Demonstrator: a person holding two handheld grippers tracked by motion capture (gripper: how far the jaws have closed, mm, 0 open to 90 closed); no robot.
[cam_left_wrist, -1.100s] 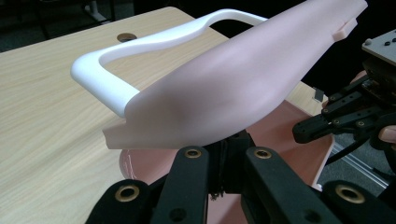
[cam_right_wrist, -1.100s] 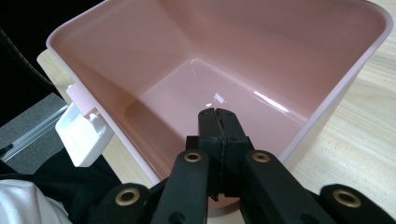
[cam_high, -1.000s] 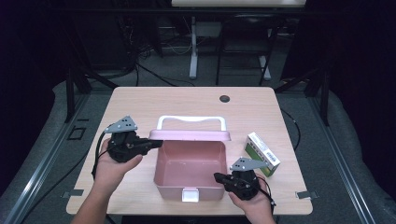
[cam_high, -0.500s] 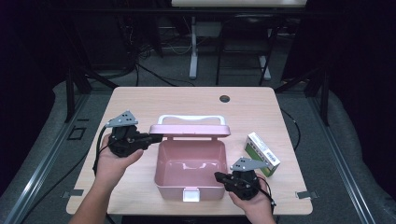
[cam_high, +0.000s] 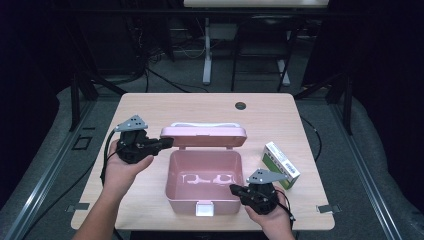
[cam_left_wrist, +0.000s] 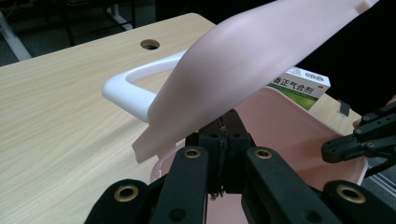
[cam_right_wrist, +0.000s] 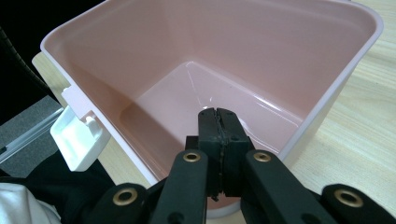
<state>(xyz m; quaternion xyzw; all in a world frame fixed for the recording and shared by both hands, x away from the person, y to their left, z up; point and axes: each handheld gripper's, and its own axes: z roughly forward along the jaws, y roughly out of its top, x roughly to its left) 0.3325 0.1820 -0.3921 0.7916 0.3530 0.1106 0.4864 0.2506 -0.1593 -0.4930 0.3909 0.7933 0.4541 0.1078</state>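
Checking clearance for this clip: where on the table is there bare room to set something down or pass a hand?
Free: the far strip between the pink box's lid and the table hole, and the near left corner. Crowded: around the pink box, with the left tool at the lid and the right tool and medicine carton on its right.

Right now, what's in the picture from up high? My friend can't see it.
A pink box sits open on a wooden table, its lid tipped up at the back. A person's left claw, shut, touches the lid's left end; the right claw, also shut, is at the box's front right corner. A green-and-white carton lies to the right.
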